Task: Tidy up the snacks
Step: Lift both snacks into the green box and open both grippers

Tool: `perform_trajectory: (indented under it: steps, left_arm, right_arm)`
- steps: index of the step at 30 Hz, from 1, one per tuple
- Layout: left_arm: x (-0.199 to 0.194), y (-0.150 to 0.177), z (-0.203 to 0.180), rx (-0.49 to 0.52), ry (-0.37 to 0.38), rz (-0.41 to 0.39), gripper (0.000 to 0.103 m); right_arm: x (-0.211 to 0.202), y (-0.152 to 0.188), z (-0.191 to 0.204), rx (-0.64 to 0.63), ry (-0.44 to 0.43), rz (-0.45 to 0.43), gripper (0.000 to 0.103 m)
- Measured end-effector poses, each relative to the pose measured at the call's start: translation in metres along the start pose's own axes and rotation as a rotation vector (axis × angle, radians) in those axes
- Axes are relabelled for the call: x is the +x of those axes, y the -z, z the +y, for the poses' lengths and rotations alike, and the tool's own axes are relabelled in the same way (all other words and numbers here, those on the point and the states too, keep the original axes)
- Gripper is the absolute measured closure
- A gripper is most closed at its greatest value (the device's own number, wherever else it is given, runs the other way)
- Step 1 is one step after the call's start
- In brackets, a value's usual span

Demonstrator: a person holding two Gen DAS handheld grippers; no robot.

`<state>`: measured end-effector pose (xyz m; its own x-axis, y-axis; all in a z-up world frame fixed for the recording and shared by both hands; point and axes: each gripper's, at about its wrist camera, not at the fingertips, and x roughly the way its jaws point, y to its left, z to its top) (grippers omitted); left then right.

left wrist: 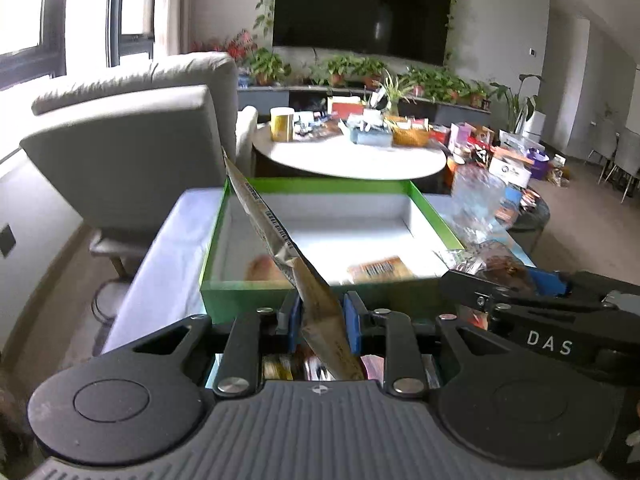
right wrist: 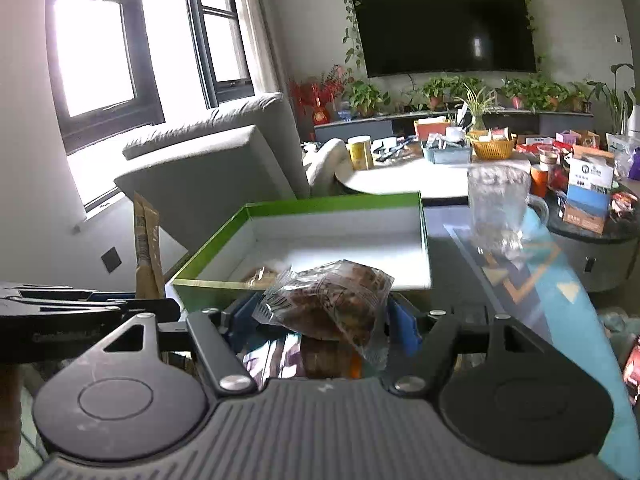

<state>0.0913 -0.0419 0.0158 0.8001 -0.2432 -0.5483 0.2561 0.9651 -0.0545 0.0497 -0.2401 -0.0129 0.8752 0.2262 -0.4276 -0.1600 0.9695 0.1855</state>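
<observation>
My left gripper (left wrist: 322, 322) is shut on a long, thin tan snack packet (left wrist: 276, 240) that sticks up and leans left over the near wall of a green box (left wrist: 256, 296). Inside the box lie an orange barcoded packet (left wrist: 378, 268) and a round tan snack (left wrist: 262, 268). My right gripper (right wrist: 322, 318) is shut on a clear bag of brown pastry (right wrist: 332, 300), held just before the same green box (right wrist: 224, 288). In the right wrist view the tan packet (right wrist: 146, 248) stands at the left above my left gripper. The right gripper's arm (left wrist: 536, 300) crosses the left wrist view at right.
A clear plastic jar (right wrist: 498, 208) stands right of the box on the patterned glass table (right wrist: 516, 280). Beyond are a round white table (left wrist: 352, 156) crowded with tins and baskets, a grey sofa (left wrist: 132, 140) at left, and a dark side table (right wrist: 600, 236) with boxes.
</observation>
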Motion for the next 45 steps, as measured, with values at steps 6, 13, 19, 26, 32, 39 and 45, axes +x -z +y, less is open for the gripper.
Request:
perform_trajectory:
  steps: [6, 13, 19, 26, 32, 39, 45]
  left_arm:
    - [0.03, -0.019, 0.008, 0.017, -0.02, -0.023, 0.081]
    - [0.071, -0.026, 0.016, 0.016, -0.026, 0.006, 0.081]
    - [0.101, -0.029, 0.022, 0.017, -0.036, 0.028, 0.081]
    - [0.119, -0.03, 0.022, 0.034, -0.035, 0.025, 0.081]
    - [0.124, -0.024, 0.023, 0.03, -0.021, 0.053, 0.081]
    - [0.108, -0.019, 0.024, 0.018, -0.026, 0.064, 0.079]
    - [0.088, -0.01, 0.029, 0.0, -0.049, 0.062, 0.072]
  right_arm:
    - [0.027, -0.023, -0.005, 0.014, -0.001, -0.012, 0.046]
    - [0.063, -0.034, -0.008, 0.024, 0.012, -0.009, 0.046]
    - [0.091, -0.03, -0.012, 0.047, 0.022, 0.026, 0.046]
    - [0.111, -0.025, -0.01, 0.03, 0.042, 0.065, 0.046]
    - [0.117, -0.017, -0.015, 0.047, 0.058, 0.109, 0.046]
    - [0.11, -0.01, -0.01, 0.009, 0.091, 0.134, 0.045]
    - [0.097, -0.001, -0.001, -0.037, 0.097, 0.12, 0.045]
